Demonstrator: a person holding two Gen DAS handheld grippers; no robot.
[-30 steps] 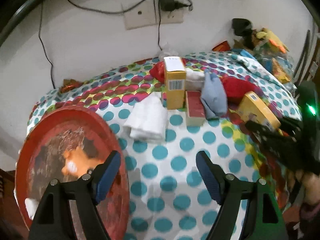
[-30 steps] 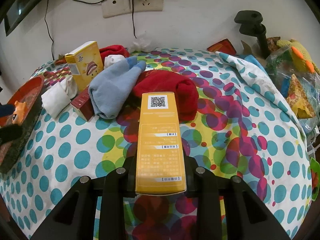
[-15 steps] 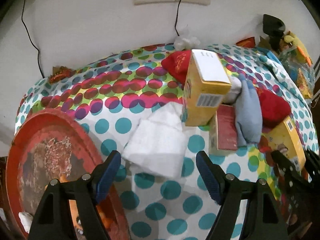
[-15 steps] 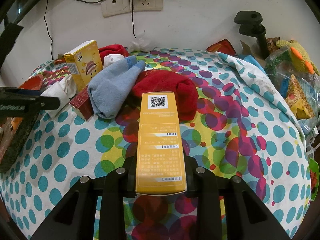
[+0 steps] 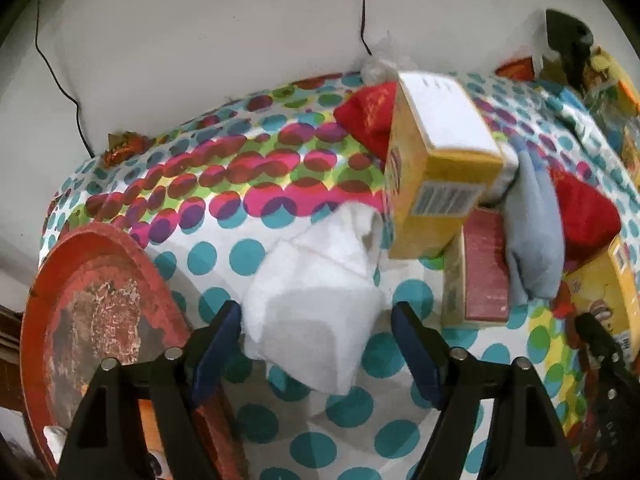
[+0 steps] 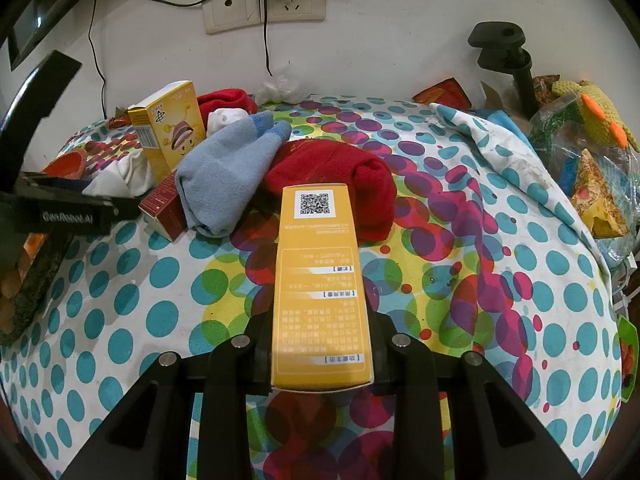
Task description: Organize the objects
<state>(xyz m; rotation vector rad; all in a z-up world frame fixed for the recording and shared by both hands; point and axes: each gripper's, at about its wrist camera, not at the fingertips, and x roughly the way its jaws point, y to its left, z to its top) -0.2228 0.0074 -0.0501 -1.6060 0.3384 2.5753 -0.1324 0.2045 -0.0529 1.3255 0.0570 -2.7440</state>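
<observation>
left gripper (image 5: 316, 344) jaws closing, straddling white cloth (image 5: 316, 300) | right gripper (image 6: 320, 344) jaws clamp yellow box (image 6: 320, 280)

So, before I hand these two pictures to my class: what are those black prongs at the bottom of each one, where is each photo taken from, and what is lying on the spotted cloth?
There is no robot here. A person holds a hand-held two-finger gripper in each hand, and each carries a wide-angle camera that looks out along its fingers. The prongs are those fingers.

In the left wrist view, the left gripper straddles a folded white cloth. Its jaws have just been closing, but the blue pads do not press on it yet. A red tray lies beside it.

In the right wrist view, the right gripper is clamped on a long orange box.

On the polka-dot tablecloth there are also an upright yellow carton, a small dark red box, a blue cloth and a red cloth.
</observation>
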